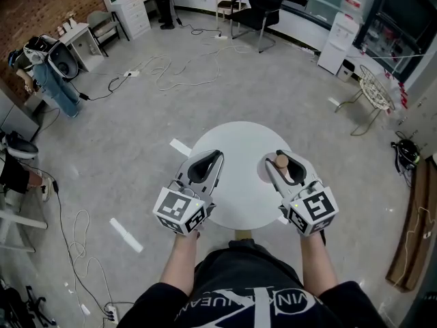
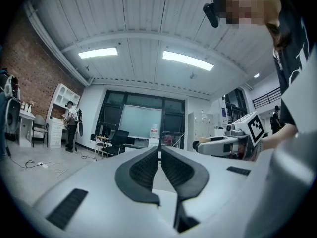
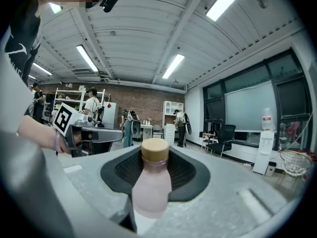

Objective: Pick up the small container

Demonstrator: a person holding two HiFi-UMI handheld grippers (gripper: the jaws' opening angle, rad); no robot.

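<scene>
One relation settles the lift: the bottle (image 3: 151, 180) stands upright inside my right gripper (image 1: 288, 162), long axis vertical and cap up. Its body fills the gap between the dark pads (image 3: 188, 175). I read those jaws as clamped on its sides, held wide by its girth. The move I'd judge due is straight up, keeping the gripper level so the bottle doesn't tip in the grip. My left gripper (image 1: 205, 166) sits well apart over the other side of the table (image 1: 235, 142), jaws together on nothing, so the right hand owns this one.

The head view gives me only the round cap from above, over the table's right part. It cannot tell me whether the base has left the top. The right gripper view shows the pale pink body and how the pads flank it, but there too the base sits too low to judge. The left gripper view catches the right gripper side-on, and I can't pick the bottle out there.
</scene>
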